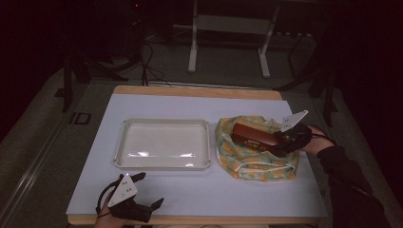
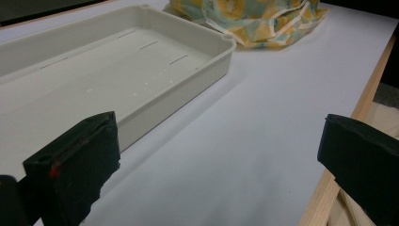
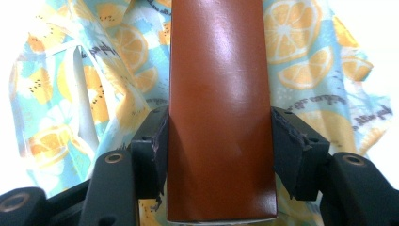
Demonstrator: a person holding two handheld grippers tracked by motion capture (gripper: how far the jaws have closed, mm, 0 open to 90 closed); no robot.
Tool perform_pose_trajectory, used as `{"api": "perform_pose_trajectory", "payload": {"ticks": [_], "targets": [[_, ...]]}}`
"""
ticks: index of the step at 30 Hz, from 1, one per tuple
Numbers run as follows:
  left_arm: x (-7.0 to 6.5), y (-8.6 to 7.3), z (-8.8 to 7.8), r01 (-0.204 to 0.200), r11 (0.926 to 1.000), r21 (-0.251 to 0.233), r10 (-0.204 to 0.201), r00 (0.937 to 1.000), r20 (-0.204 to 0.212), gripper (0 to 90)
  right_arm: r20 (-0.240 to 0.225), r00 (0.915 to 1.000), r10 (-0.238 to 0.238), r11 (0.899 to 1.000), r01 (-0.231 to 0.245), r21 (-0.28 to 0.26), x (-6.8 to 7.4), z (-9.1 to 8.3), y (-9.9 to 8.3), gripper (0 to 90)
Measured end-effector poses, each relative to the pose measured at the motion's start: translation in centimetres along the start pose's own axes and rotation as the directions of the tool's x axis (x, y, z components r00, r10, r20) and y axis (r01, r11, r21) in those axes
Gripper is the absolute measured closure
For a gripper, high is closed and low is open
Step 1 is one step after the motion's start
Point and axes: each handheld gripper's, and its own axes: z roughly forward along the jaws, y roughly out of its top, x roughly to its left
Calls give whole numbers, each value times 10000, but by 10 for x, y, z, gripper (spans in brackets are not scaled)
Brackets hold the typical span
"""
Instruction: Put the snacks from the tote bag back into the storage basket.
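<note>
Although smooth and glossy, brown box (image 3: 219, 117) looks stiff and light: a long carton with flat, hard-edged faces, likely hollow enough to dent under a hard squeeze and slick enough to slide if tilted steeply. Lying on the lemon-print cloth bag (image 1: 254, 164) at about three o'clock on the tabletop (image 1: 199, 194), just right of the empty white tray (image 1: 164, 123). Clenched across its two long sides by the right gripper (image 3: 219, 150), pads pressed flat against the near end, as seen in the right gripper view. Best taken exactly so, across the narrow width where the walls are parallel; a hold nearer the middle of its length would probably balance better, since a grip at one end leaves the far end to droop or swing. Firm but moderate pressure judged enough. Soft, loose fabric beneath: apt to bunch, drag or cling, with pale drawstrings near the box's lower edge that could snag on a lift. Resting at about seven o'clock near the front edge, left gripper (image 1: 142, 192) released, jaws wide apart with nothing between them, pointing toward the tray (image 2: 141, 94).
</note>
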Motion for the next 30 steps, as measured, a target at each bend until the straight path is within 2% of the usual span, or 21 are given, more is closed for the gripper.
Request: {"api": "perform_pose_trajectory", "payload": {"ticks": [14, 30], "targets": [[-1, 0, 0, -22, 10000, 18, 22, 10000, 33, 0, 159, 9997, -163, 9997, 166, -197, 0, -28, 8, 431], [-1, 0, 0, -73, 10000, 20, 73, 10000, 46, 0, 228, 9994, -261, 9995, 265, -171, 1, -49, 21, 431]]}}
